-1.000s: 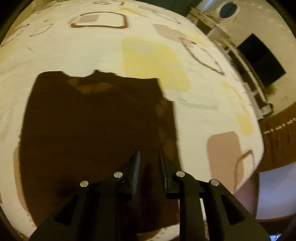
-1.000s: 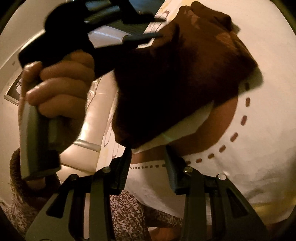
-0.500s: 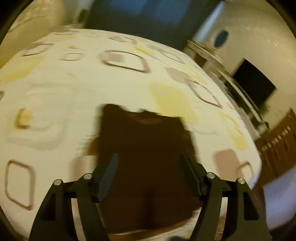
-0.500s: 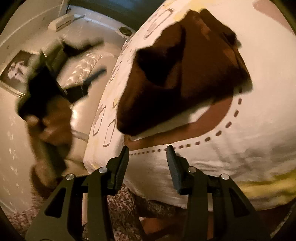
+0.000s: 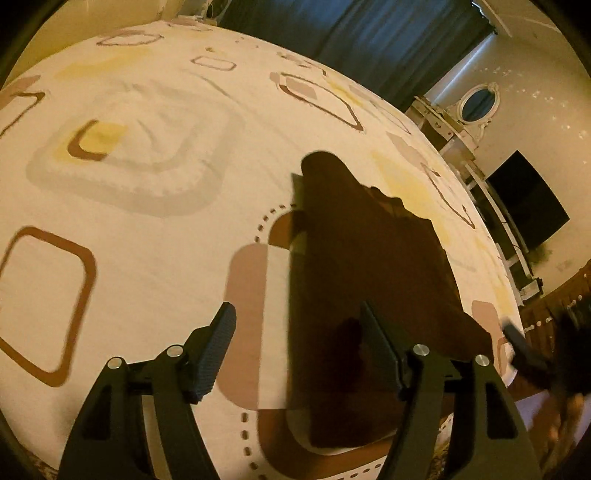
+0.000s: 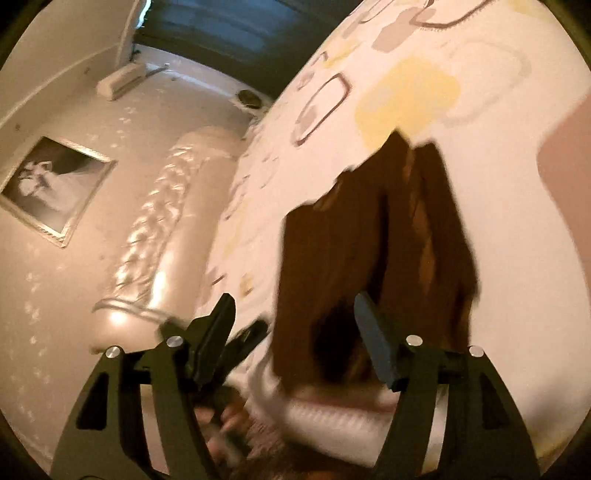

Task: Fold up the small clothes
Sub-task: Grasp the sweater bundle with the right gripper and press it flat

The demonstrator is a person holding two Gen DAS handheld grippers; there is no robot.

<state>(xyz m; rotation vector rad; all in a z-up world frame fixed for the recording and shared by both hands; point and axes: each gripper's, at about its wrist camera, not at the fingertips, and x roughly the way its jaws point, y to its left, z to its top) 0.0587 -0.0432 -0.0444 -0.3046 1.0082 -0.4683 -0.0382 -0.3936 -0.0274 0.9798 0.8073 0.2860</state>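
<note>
- Item: brown garment (image 5: 373, 280), small, dark, soft matte knit/cotton. Lies on the bed near its front edge, narrowed to a long strip w/ sides lapped inward; lighter inner face shows along the lap in the right wrist view (image 6: 373, 266).
- Change vs 1 s ago: garment was spread wider, w/ the left gripper (image 5: 299, 350) nearly closed on its hem area. Now the left jaws are spread wide and hold nothing; the far-side finger hangs over the cloth, the other over bare sheet.
- Right gripper (image 6: 295, 336): jaws were narrower 1 s ago, now spread wide, nothing between them; hovers at the garment's near end.
- Meaning (judgement): side fold done and let go; next is likely a crosswise fold, hem to neck. Approx. halfway.
- Bedsheet (image 5: 155, 229): cream cotton, smooth w/ faint creases; print of rounded squares in brown, taupe, yellow, plus dotted brown outlines.
- Surrounds: dark blue curtain (image 5: 354, 33), oval white-framed mirror (image 5: 478, 101), black TV screen (image 5: 524, 206); padded glossy headboard (image 6: 147, 251), framed photo (image 6: 51, 184) on wall.
</note>
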